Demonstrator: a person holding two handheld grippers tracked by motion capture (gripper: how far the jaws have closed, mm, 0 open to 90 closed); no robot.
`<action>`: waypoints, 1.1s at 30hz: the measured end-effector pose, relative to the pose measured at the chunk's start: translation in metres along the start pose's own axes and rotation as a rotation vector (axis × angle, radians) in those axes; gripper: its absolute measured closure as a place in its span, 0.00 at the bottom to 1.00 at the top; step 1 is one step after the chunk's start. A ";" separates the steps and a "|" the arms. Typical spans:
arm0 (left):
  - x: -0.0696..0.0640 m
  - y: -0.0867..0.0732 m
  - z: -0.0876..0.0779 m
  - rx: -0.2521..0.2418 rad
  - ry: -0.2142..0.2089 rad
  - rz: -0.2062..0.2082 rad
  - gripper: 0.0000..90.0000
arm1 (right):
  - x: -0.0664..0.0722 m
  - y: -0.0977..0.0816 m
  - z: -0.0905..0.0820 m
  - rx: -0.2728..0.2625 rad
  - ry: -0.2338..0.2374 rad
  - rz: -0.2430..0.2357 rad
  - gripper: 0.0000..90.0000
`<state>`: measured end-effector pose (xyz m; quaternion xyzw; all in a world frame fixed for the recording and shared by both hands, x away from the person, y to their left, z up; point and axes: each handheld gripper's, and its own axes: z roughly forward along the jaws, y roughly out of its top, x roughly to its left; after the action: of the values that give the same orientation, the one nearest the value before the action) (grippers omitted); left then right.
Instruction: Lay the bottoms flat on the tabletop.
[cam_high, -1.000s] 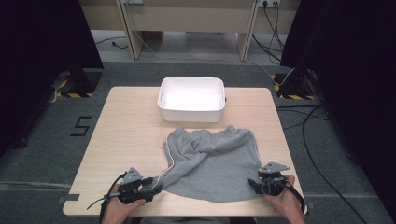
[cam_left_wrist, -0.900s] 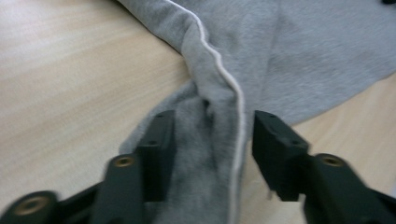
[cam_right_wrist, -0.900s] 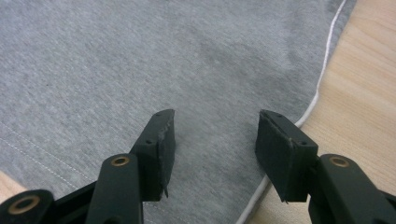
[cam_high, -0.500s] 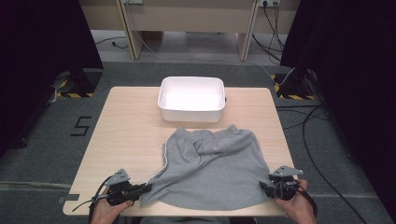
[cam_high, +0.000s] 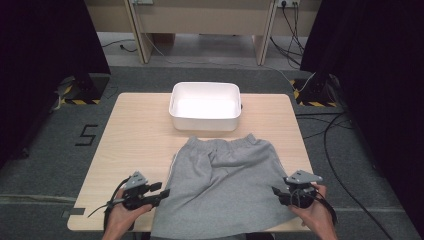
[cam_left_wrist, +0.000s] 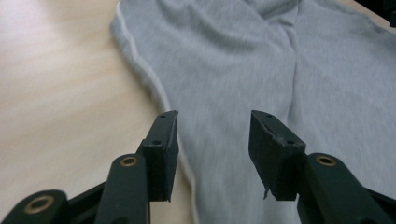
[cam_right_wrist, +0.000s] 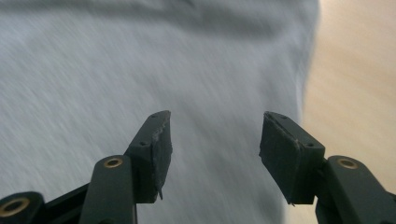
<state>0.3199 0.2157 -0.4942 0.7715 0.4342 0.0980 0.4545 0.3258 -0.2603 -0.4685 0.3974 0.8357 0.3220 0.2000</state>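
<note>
The grey shorts (cam_high: 225, 187) lie spread flat on the wooden table (cam_high: 140, 135), waistband toward the white tub (cam_high: 205, 106) and just short of it, leg hems hanging over the table's near edge. A pale stripe runs down the shorts' left side seam, clear in the left gripper view, where soft folds gather toward the middle of the cloth (cam_left_wrist: 289, 74). The tub itself sits at the far middle of the table, just beyond the waistband, not touching it as far as the high view shows. Down at the shorts' near left corner, the left gripper (cam_high: 162, 192) points in at the hem, held in the person's left hand (cam_high: 120, 220); its jaws have just been opening and now stand apart, the striped edge of the shorts lying below the gap with no pad pressing on it. At the near right corner of the shorts, the right gripper (cam_high: 276, 191) sits in the right hand (cam_high: 315, 215), its jaws also just widened and parted, hovering over grey cloth (cam_right_wrist: 140, 60) near the shorts' right edge, nothing pinched between the pads.
</note>
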 end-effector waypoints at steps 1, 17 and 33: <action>0.000 0.005 0.009 0.003 -0.008 0.010 0.56 | 0.001 0.006 0.004 -0.010 0.010 -0.009 0.48; 0.015 0.033 0.077 0.061 0.139 0.091 0.54 | -0.026 0.056 0.098 0.094 -0.004 0.002 0.44; 0.028 0.026 0.063 0.062 0.189 0.088 0.53 | 0.013 0.101 0.089 0.024 0.039 -0.053 0.45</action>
<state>0.3864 0.1925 -0.5171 0.7908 0.4439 0.1766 0.3827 0.4244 -0.1683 -0.4625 0.3710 0.8535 0.3141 0.1877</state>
